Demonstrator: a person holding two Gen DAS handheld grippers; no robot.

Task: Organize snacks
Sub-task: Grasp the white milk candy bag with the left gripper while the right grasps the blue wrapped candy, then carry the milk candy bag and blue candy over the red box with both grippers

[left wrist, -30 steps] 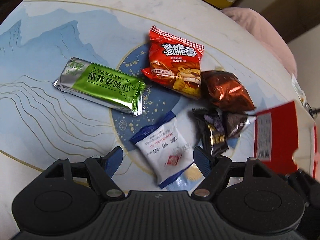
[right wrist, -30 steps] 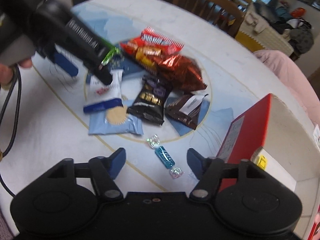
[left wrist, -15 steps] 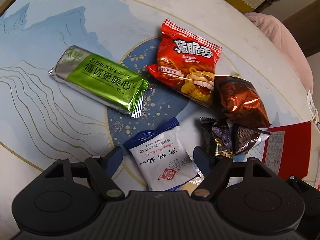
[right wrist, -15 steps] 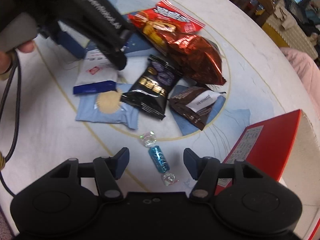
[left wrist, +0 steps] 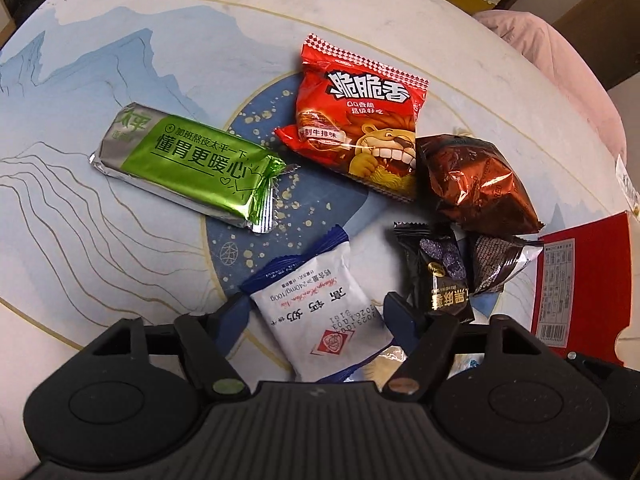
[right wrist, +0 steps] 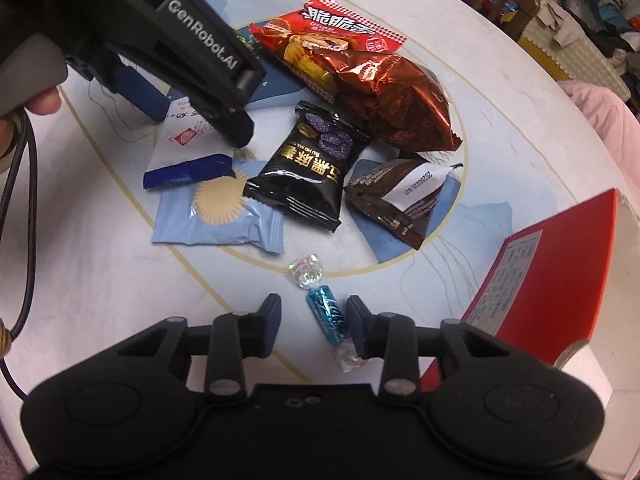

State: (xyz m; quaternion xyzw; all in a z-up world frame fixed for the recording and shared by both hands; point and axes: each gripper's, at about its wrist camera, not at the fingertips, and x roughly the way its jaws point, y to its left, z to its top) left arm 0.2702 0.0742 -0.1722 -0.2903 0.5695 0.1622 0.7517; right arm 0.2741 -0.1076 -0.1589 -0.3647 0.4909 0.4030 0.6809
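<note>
A round white table [left wrist: 360, 12] with a blue mountain print and gold lines is shown, with loose snacks gathered at its dark blue centre. The red cardboard box [right wrist: 552, 292], open at the top, stands at the right edge of the table; its contents are not visible in either view.

The left tongs [left wrist: 318, 312] are seen closing around the white sachet with blue ends [left wrist: 320, 316], which lies between the blue pads [left wrist: 236, 314]; contact is not visible. The right tongs [right wrist: 312, 322] are seen closing over the small blue foil-wrapped candy with clear twisted ends [right wrist: 326, 314]; the right pad is just beside it, the left pad apart.

Also on the table: a green and silver foil bar [left wrist: 188, 168], a red crisp packet with a lion cartoon [left wrist: 360, 120], a crumpled copper-brown foil bag [left wrist: 480, 184], a black sesame packet [right wrist: 308, 172], a dark brown packet with a white label [right wrist: 404, 196] and a pale blue biscuit wrapper [right wrist: 218, 216].
</note>
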